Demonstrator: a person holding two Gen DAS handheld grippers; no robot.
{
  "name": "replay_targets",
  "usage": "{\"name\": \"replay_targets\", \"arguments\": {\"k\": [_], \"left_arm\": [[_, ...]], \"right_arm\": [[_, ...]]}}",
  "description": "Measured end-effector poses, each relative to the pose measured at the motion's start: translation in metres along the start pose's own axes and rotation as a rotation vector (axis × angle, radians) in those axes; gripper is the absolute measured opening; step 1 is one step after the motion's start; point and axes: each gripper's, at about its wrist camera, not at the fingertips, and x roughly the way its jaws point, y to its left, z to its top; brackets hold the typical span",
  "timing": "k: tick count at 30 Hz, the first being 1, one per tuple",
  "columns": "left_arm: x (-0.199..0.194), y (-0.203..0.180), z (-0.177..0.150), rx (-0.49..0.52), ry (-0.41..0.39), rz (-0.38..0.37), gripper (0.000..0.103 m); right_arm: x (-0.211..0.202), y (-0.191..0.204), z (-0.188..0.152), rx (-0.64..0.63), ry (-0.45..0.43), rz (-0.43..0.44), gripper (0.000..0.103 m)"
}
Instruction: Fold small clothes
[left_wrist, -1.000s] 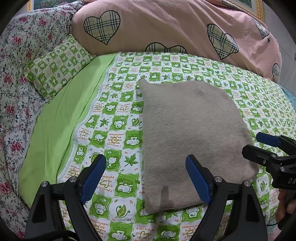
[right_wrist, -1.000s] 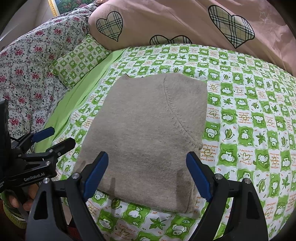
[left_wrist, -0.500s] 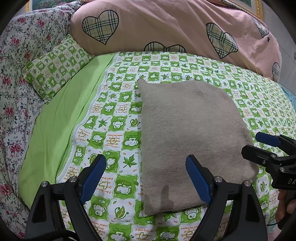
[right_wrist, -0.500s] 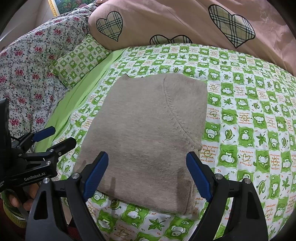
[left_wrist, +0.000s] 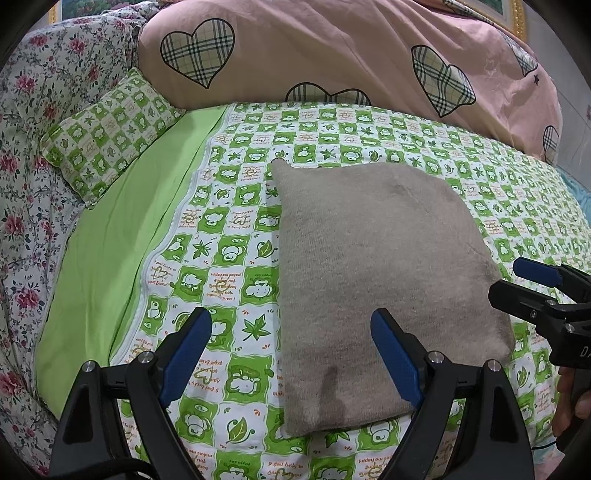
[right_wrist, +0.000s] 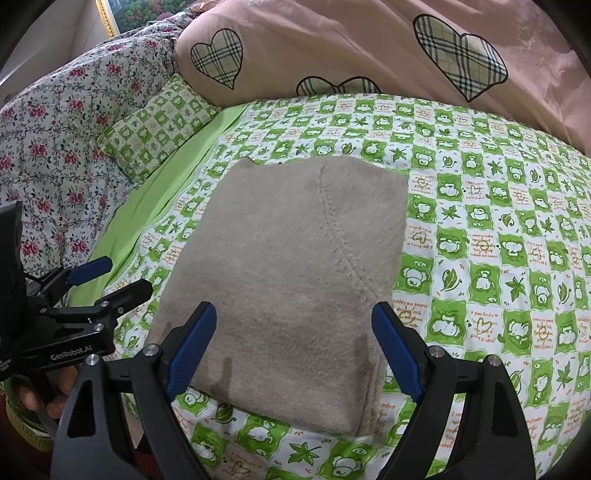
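Observation:
A beige knitted garment (left_wrist: 376, 280) lies folded into a flat rectangle on the green-and-white checked bedsheet (left_wrist: 236, 236); in the right wrist view it (right_wrist: 295, 273) fills the middle. My left gripper (left_wrist: 291, 354) is open and empty, held above the garment's near left corner. My right gripper (right_wrist: 293, 347) is open and empty above the garment's near edge. The right gripper also shows at the right edge of the left wrist view (left_wrist: 543, 295), and the left gripper at the left edge of the right wrist view (right_wrist: 99, 284).
A pink quilt with plaid hearts (left_wrist: 351, 55) is piled at the back. A small green checked pillow (left_wrist: 107, 136) and a floral cover (left_wrist: 26, 147) lie at the left, beside a plain green strip of sheet (left_wrist: 122, 236).
Both grippers have stayed open and nearly still. The left wrist view has shifted very slightly; the garment has not moved.

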Motion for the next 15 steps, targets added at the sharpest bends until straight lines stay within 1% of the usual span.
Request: {"name": "replay_targets", "arguments": {"k": [8,15], "left_arm": [[0.000,-0.003,0.007,0.010,-0.010,0.019,0.088],[-0.001,-0.011,0.010,0.009,-0.008,0.016,0.088]], "right_arm": [[0.001,-0.003,0.005,-0.008,0.004,0.010,0.086],[0.000,-0.007,0.006,-0.006,0.007,0.023,0.086]]}}
